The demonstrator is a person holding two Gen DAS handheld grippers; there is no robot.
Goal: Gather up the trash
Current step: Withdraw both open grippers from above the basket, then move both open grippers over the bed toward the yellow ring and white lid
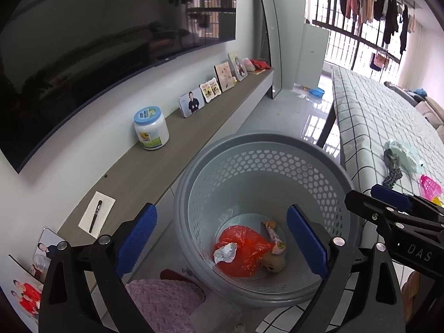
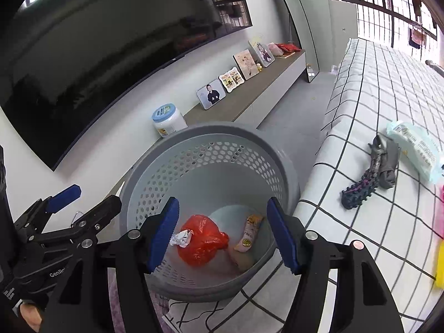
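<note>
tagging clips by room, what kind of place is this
Most likely a bedroom in a lived-in home: a bed with a checked cover, a wall-mounted TV above a long shelf of framed photos, and laundry drying at the barred window.

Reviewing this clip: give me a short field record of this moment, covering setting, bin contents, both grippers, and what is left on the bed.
setting: grey perforated bin on the floor between a TV shelf and a checked bed
bin contents: red plastic bag, crumpled white paper, snack wrapper, a brownish item, unclear what
left gripper: open, nothing between the pads, over the bin
right gripper: open, empty, over the bin
left on bed: pale blue wipes pack, dark studded item, pink item at the edge
</note>
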